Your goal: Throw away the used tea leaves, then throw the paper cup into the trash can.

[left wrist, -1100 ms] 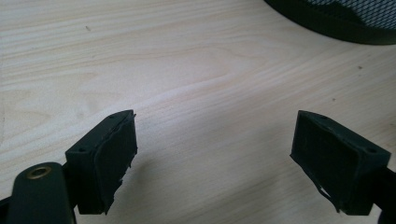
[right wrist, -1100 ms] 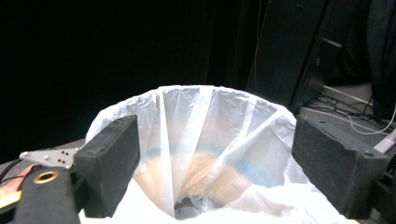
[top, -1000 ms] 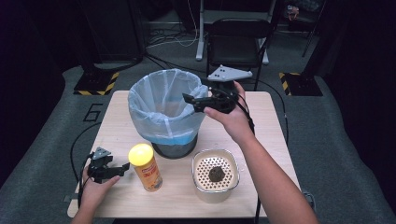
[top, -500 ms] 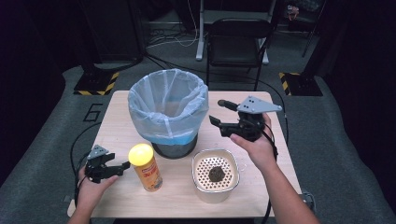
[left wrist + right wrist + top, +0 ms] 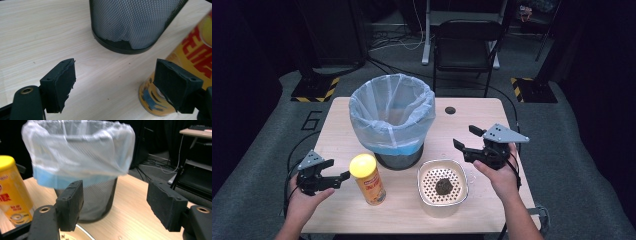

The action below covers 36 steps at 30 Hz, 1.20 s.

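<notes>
A black mesh bin (image 5: 392, 117) lined with a clear plastic bag stands at the middle back of the wooden table (image 5: 342, 210). In front of it are a yellow can (image 5: 368, 178) and a white perforated bowl (image 5: 443, 186) holding a dark lump. My left gripper (image 5: 338, 169) hovers open just left of the can; its jaws have just been opening a little, with nothing between them. My right gripper (image 5: 464, 136) is open to the right of the bin, above the bowl's far right; its jaws have just been closing on nothing. The left gripper (image 5: 117, 82) faces the bin's base (image 5: 132, 22) and the can (image 5: 190, 62). The right gripper (image 5: 115, 207) faces the bin (image 5: 80, 157).
A small round hole (image 5: 450, 110) sits in the tabletop behind the right gripper. A black chair (image 5: 467, 45) stands beyond the table's far edge. Cables trail off both sides of the table. Bare wood lies between the bin and the right edge.
My right gripper has left the bin's rim and moved right and down to the table's right side. Its jaws are narrower. The left gripper has risen slightly beside the can.
</notes>
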{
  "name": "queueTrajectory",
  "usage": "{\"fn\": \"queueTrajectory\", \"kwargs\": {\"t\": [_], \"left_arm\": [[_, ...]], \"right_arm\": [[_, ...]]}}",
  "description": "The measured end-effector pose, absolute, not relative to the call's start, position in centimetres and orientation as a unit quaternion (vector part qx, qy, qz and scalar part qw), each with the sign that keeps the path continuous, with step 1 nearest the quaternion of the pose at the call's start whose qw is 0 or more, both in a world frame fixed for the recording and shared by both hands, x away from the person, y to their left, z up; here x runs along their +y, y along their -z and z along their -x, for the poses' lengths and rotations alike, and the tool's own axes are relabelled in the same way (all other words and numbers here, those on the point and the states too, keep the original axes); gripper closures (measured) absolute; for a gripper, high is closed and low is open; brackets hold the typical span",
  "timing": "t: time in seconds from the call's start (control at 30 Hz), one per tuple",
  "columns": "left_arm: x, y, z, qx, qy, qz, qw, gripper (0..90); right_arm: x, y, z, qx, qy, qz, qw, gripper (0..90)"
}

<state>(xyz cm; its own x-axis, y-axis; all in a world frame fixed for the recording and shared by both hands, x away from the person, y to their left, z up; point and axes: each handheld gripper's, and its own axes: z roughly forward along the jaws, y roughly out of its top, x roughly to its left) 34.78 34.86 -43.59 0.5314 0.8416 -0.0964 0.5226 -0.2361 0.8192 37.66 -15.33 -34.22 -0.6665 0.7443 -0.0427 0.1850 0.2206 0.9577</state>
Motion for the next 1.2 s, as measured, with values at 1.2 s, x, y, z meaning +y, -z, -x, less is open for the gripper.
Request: {"fn": "queueTrajectory", "kwargs": {"t": [1.2], "left_arm": [[28.5, 46.3, -32.8, 0.334, -0.135, -0.812, 0.459, 14.3]], "right_arm": [[-18.8, 39.4, -36.6, 0.721, -0.527, -0.370, 0.256, 29.2]]}}
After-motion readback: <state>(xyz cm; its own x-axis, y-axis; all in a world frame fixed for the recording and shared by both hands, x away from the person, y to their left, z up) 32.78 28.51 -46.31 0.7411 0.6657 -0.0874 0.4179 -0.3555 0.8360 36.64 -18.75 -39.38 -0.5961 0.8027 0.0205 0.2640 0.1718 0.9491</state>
